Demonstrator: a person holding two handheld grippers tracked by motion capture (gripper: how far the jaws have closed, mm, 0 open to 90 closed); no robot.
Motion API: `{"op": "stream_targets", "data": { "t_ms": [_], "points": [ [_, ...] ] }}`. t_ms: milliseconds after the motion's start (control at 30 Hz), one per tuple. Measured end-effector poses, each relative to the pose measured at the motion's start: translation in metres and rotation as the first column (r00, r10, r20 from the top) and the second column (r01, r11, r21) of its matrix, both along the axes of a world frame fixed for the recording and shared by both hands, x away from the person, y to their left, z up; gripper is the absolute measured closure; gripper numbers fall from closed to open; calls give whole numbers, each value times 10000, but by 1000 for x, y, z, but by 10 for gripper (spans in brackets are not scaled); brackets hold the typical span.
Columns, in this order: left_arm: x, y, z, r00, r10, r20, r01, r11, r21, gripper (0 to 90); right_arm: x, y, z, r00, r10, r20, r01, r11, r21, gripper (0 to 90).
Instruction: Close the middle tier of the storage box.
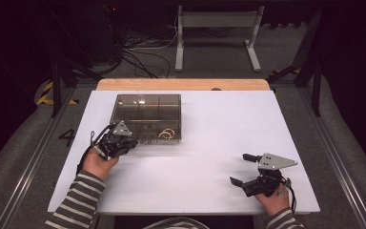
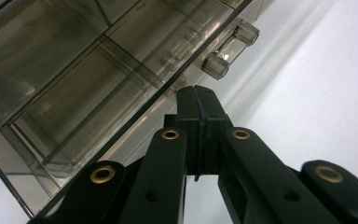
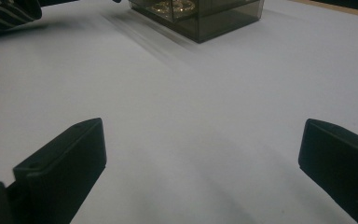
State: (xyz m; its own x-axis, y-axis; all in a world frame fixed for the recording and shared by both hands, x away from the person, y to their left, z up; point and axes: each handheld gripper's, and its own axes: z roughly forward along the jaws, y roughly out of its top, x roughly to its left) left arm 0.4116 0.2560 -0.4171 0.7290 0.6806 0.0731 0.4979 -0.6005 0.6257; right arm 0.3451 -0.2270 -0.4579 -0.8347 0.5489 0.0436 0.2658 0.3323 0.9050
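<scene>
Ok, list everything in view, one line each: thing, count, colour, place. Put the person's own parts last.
Compartment box: one, smoky clear plastic, far left part of the board.
Rings: a few, gold, in the box's near right compartment.
Board: one, white, covers the table.
Table edge: one, wooden, behind the board.
Frame: one, grey, floor beyond the table.
Cables: several, black, floor beyond the table.
Left gripper: black, shut, at the box's near edge.
Right gripper: black, open, near right of the board.
Sleeves: two, striped.

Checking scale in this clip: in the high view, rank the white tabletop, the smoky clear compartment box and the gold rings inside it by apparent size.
1. White tabletop, by far the largest.
2. Compartment box, taking up a small part of the tabletop.
3. Gold rings, tiny, within one compartment at the box's near right.
</scene>
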Motion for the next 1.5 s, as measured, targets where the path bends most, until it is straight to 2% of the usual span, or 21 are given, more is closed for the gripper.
{"op": "stream_targets", "data": {
  "t_ms": [233,333,600,867,900,1033,1100,1200,1500],
  "points": [
    [5,1,-1,9999,115,102,-113,9998,-141,897,0,0,0,10000,-4,-22,4,10000,3,15],
    [8,4,-2,9997,221,58,-218,9990,-386,897,0,0,0,10000,-4,-22,4,10000,3,15],
    [12,5,-3,9986,504,137,-493,9965,-680,897,0,0,0,10000,-1,-22,1,10000,-7,15],
    [17,7,-5,9968,779,193,-759,9930,-904,897,0,0,0,10000,5,0,-5,10000,-21,15],
    [17,8,-4,9966,780,272,-755,9937,-822,897,0,0,0,10000,3,-34,-3,10000,-11,15],
    [20,9,-5,9935,1060,420,-1021,9912,-846,897,0,0,0,10000,25,-7,-25,10000,6,15],
    [21,10,-6,9916,1243,356,-1204,9880,-968,897,0,0,0,10000,12,-33,-12,10000,9,15],
    [22,12,-6,9918,1246,268,-1210,9866,-1096,897,0,0,0,10000,10,-25,-10,10000,0,15],
    [23,12,-6,9923,1217,232,-1184,9866,-1119,897,1,0,0,10000,19,-34,-19,10000,26,15]
  ]
}}
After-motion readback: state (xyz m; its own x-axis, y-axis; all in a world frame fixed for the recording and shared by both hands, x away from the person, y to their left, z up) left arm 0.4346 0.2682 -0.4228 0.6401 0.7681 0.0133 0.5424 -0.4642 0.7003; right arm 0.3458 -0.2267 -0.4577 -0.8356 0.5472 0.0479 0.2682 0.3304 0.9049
